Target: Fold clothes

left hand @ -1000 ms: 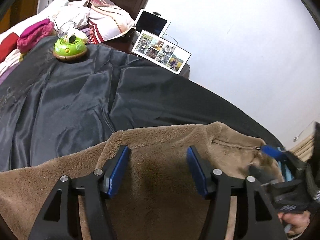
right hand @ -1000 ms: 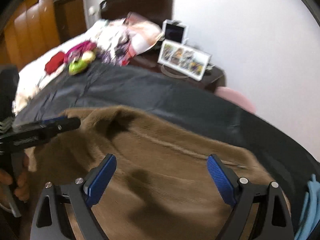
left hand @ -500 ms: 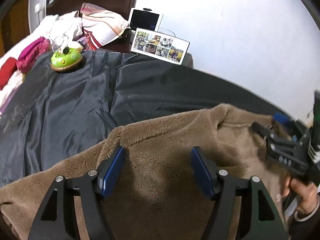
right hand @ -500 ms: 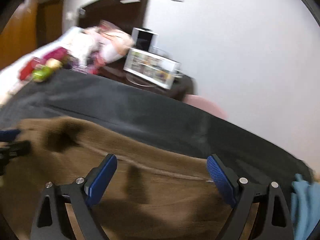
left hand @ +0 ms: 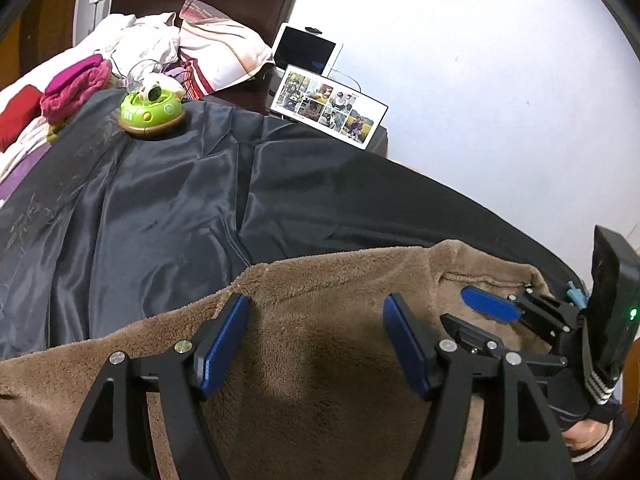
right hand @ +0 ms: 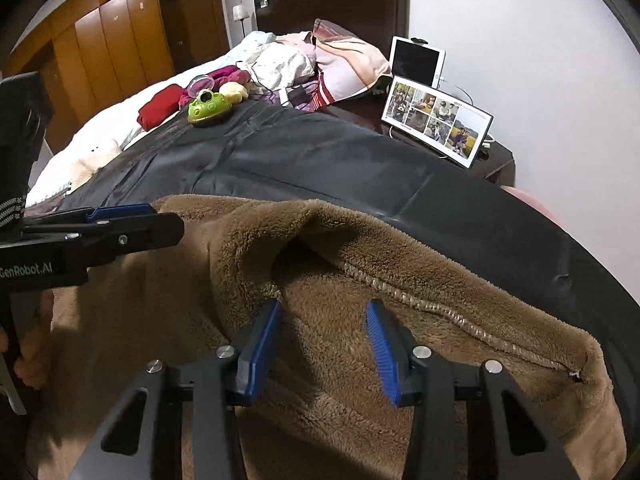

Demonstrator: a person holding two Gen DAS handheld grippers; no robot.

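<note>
R gripper [right hand: 325,350] dropped onto brown fleece [right hand: 400,260], jaws closing round fabric; L gripper [left hand: 316,346] unclenched above.

Right gripper [right hand: 325,347] jaws were wide apart a second ago, now closing in on a raised fold of the brown fleece garment [right hand: 420,256], fleece between the pads. It has dropped nearer the fabric, close beside the left gripper [left hand: 316,344]. Left gripper's jaws opened slightly wider over the fleece, nothing pinched.
</note>
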